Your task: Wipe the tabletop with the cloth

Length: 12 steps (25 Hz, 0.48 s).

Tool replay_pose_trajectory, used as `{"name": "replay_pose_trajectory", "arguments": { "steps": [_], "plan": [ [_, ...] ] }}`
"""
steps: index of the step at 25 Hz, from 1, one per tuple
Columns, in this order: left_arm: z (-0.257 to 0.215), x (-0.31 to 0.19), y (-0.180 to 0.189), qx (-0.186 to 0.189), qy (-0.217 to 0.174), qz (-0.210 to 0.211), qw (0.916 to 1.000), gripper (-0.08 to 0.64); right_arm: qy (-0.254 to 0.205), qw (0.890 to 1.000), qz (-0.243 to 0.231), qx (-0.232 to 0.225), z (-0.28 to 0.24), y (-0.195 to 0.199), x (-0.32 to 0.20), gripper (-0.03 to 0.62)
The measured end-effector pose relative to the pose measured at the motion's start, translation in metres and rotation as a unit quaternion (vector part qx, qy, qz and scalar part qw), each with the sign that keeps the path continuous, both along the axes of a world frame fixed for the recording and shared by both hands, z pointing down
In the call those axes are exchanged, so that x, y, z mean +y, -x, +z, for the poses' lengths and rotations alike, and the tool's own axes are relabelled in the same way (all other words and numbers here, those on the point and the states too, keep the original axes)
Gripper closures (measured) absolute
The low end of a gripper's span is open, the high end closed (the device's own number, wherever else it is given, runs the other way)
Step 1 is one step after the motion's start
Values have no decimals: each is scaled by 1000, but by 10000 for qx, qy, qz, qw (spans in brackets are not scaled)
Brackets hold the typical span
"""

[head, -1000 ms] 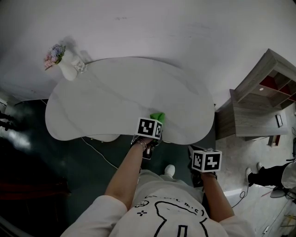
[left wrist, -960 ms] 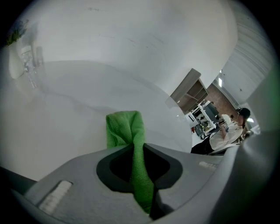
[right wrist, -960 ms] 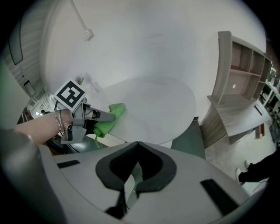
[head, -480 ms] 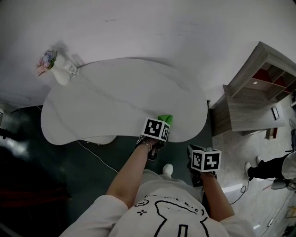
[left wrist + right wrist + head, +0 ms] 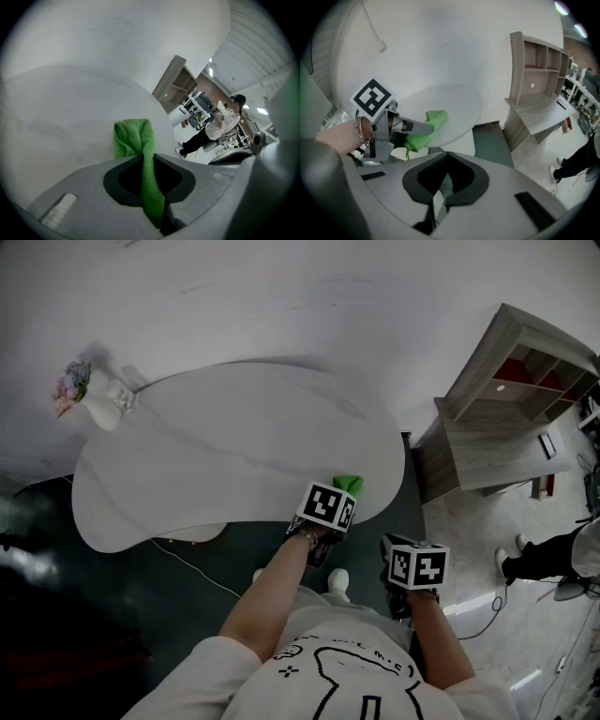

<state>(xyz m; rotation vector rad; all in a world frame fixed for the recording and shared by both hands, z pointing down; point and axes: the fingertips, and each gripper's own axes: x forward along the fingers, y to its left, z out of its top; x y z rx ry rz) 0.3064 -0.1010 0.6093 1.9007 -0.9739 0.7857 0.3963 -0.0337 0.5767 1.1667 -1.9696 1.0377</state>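
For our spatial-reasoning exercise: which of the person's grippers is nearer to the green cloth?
Left. The left gripper has its jaws shut on the cloth at the near edge of the table; the right gripper hangs beyond that edge, clear of the cloth.

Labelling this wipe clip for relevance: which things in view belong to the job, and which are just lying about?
In the job:
cloth
table
left gripper, jaws shut on the cloth

Lying about:
vase of flowers at the table's far end
shelf unit
cable on the floor
right gripper, jaws shut on nothing, held off the table
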Motion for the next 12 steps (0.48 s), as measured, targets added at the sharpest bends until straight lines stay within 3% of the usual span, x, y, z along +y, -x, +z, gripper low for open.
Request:
{"name": "replay_pose_trajectory", "arguments": {
  "steps": [8,12],
  "plan": [
    [2,0,-30,47,-45,415,9991,506,126,9989,445,-7,12,-19,13,597],
    [1,3,-48,253,-56,658,9975,506,114,9982,579,-48,11,-19,16,597]
  ]
}}
